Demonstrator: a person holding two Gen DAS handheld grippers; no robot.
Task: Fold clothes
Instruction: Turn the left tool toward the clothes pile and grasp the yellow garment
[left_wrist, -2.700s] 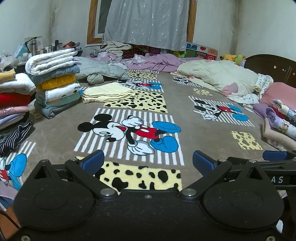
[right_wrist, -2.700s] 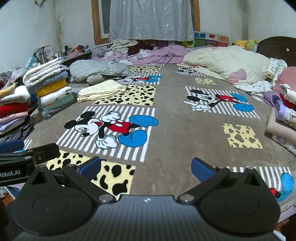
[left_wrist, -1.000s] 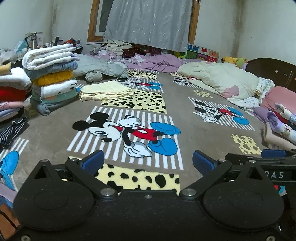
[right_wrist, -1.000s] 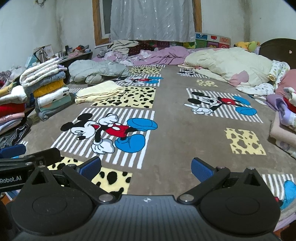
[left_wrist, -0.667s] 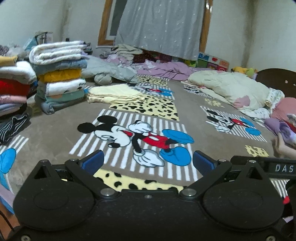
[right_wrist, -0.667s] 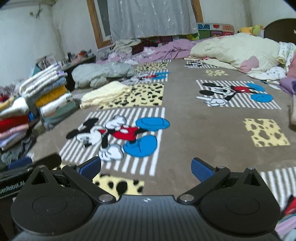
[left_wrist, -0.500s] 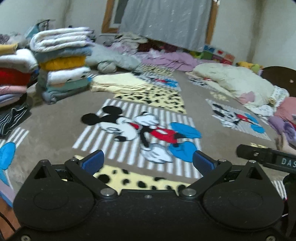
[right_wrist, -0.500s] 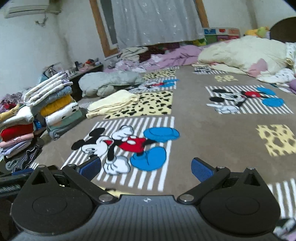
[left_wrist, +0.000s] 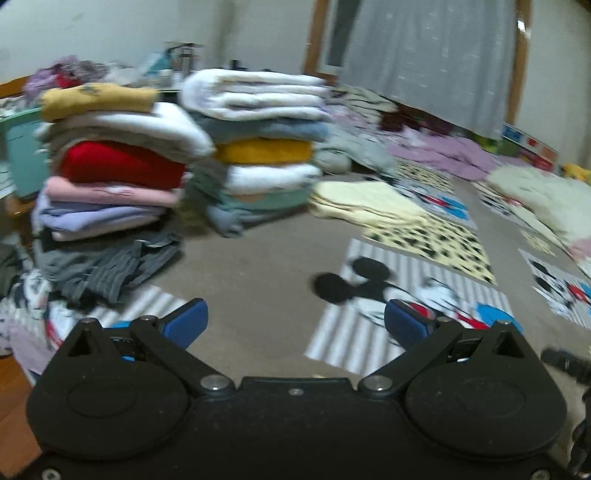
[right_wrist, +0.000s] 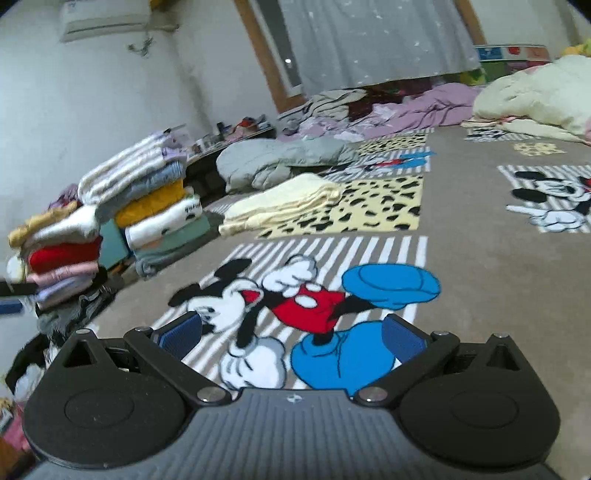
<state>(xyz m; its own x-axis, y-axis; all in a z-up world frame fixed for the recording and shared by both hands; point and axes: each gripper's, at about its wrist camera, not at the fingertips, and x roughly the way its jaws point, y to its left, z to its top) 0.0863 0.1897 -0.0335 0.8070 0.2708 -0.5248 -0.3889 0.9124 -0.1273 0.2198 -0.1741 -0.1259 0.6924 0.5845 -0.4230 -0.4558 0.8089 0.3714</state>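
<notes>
My left gripper (left_wrist: 295, 325) is open and empty, low over the brown cartoon-print blanket (left_wrist: 258, 280). It faces two stacks of folded clothes (left_wrist: 258, 147) and a loose dark striped garment (left_wrist: 107, 266) lying crumpled at their foot. My right gripper (right_wrist: 291, 338) is also open and empty, above the cartoon mouse print (right_wrist: 295, 295). The same stacks of folded clothes (right_wrist: 147, 199) show at its left. A folded pale yellow garment (right_wrist: 284, 203) lies further back on the blanket. The left view is blurred by motion.
A grey bundle (right_wrist: 280, 158) and purple bedding (right_wrist: 417, 110) lie at the far end below a grey curtain (right_wrist: 369, 37). A cream quilt (right_wrist: 535, 92) fills the far right. A teal bin (left_wrist: 22, 158) stands at the left behind the stacks.
Both grippers have swung left toward the folded stacks, the left one much more. The stacks and the striped garment now fill the left view. Both stay open.
</notes>
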